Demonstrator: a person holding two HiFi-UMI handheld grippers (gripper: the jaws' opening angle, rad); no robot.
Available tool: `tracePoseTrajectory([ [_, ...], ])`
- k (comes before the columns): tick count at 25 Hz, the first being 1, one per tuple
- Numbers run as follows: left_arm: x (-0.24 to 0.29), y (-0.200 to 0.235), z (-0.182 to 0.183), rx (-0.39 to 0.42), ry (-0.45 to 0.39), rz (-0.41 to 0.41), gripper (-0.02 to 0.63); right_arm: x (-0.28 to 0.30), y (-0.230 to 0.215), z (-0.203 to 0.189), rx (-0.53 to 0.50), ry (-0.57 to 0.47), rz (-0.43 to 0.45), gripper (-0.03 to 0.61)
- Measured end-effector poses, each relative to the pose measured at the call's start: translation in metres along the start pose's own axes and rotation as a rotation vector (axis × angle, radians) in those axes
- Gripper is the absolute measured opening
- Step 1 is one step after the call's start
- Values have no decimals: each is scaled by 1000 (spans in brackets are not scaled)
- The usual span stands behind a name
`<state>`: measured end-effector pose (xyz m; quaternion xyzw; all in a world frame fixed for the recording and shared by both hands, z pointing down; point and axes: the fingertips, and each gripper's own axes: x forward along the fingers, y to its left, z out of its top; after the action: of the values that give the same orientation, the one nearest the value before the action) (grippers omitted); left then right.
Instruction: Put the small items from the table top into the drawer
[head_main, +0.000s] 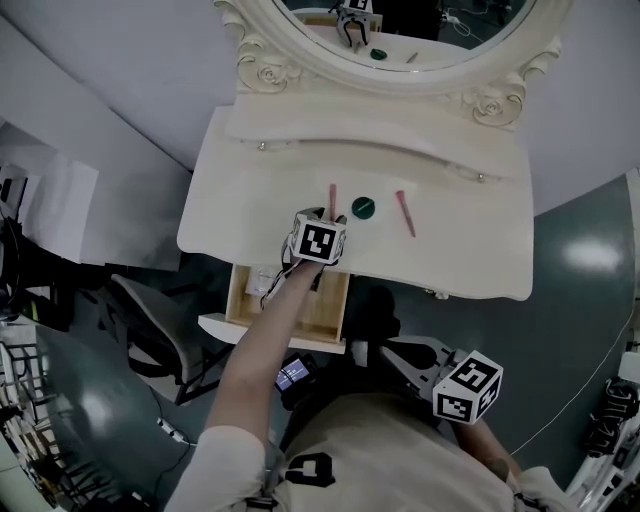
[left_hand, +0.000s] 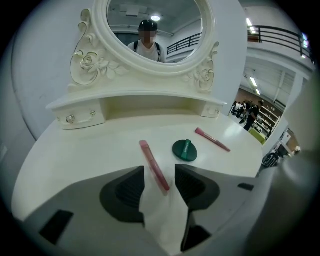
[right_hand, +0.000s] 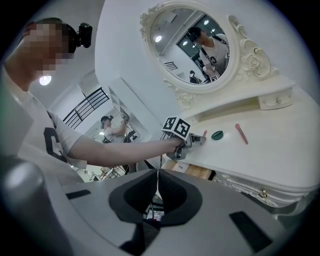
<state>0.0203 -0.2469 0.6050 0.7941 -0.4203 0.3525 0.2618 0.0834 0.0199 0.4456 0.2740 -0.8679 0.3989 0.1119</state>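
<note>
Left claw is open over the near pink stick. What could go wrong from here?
1. The left claw straddles only the near end of the pink stick, which lies slanted between the jaws; closing may pivot it or let it slip out.
2. The green disc sits just beyond the right-hand jaw, so a nudge forward could knock it.

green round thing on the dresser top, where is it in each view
Head view: the green disc sits a little above and right of the picture's centre.
Left gripper view: the green disc is just right of centre, slightly below the middle.
Right gripper view: the green disc is small, right of centre, at mid-height.
Shared landmark: the pink stick lying to its right in all three.
</note>
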Motion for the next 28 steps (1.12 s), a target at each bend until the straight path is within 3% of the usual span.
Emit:
tracePoseTrajectory([
  [6,4,10,-2,28,-3,34,172,1,-6,3,13,-1,1,29],
  [12,5,9,-3,58,-28,30,170,8,-3,4,9,0,15,29],
  [18,4,12,-5,49,-41,15,146,8,0,3,10,-10,12,29],
  [22,3,17,-5,30,-37,15,95,6,-1,2,12,-15,-3,29],
  [28,4,20,-5,32,-33,12,87,5,-1,2,20,-23,-13,29],
])
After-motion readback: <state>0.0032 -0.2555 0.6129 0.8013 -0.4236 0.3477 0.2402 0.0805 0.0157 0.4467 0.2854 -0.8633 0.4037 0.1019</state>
